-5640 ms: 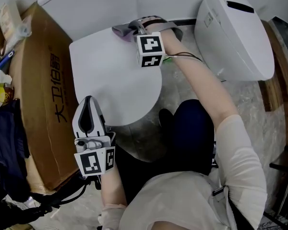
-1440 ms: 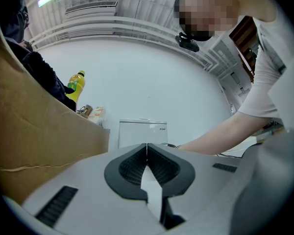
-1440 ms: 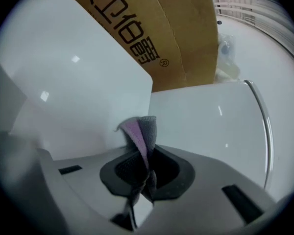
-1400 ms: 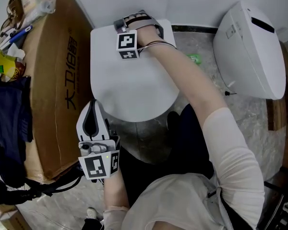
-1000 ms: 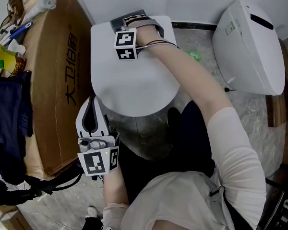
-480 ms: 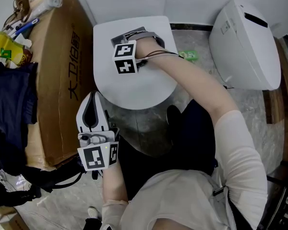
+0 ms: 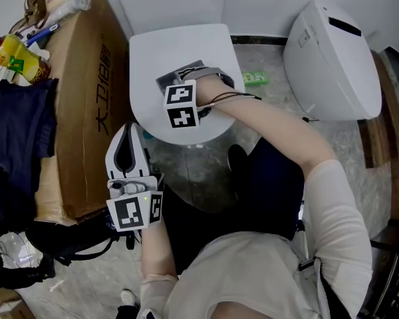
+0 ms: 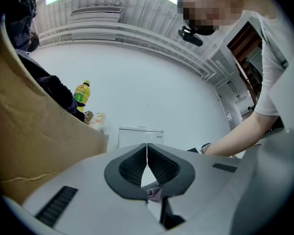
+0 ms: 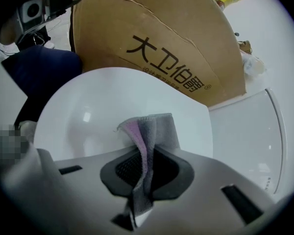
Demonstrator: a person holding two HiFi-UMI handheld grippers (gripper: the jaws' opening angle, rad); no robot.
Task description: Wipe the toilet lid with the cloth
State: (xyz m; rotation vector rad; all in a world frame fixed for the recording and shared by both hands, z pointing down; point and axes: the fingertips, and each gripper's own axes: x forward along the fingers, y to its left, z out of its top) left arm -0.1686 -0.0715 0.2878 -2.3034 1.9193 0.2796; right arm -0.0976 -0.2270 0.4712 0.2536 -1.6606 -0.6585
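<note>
Cloth (image 9: 156,129) on toilet lid (image 7: 166,52) — cardboard box (image 7: 80,111) close alongside

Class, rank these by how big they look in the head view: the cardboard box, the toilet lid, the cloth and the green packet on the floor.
1. cardboard box
2. toilet lid
3. cloth, only partly visible
4. green packet

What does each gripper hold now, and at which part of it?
The right gripper pinches the cloth at a bunched fold; the left gripper is shut, empty.
</note>
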